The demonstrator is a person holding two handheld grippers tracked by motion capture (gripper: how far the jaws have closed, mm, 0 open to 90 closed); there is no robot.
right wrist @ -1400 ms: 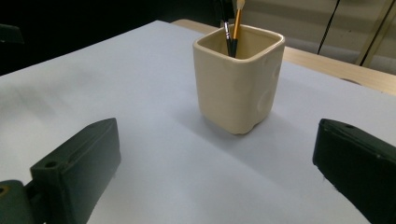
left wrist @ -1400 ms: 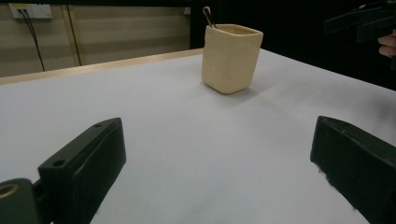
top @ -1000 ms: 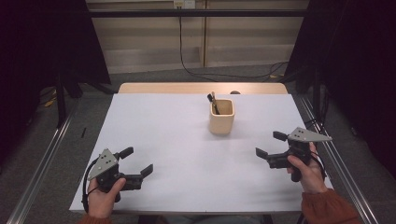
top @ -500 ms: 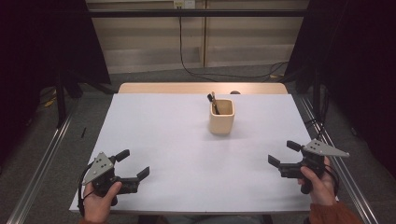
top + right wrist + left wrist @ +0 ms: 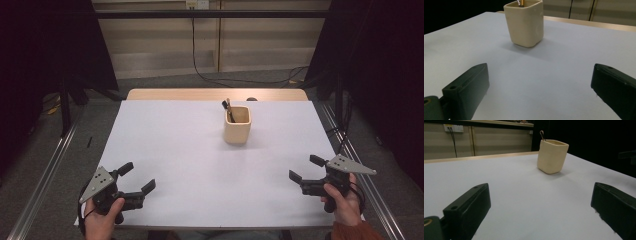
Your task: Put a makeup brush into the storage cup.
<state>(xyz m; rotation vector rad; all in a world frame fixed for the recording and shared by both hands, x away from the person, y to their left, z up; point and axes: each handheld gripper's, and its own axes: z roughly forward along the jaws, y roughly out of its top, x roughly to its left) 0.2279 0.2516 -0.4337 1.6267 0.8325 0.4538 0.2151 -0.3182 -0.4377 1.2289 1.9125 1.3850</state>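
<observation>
Jaws: both sets wide, holding nothing | left gripper [image 5: 136,177] low at near-left corner of counter [image 5: 175,145] | right gripper [image 5: 305,168] near right edge | cream cup [image 5: 237,125] upright mid-counter toward the far side, well apart from both, dark utensil [image 5: 228,110] standing in it

The high view looks forward and down from above the near table edge, taking in the whole white table [image 5: 200,150]. Each gripper view sits low, just above the surface, facing far across it. All three share the cream cup [image 5: 237,125], upper centre-right in each gripper view [image 5: 552,156] [image 5: 525,22].
</observation>
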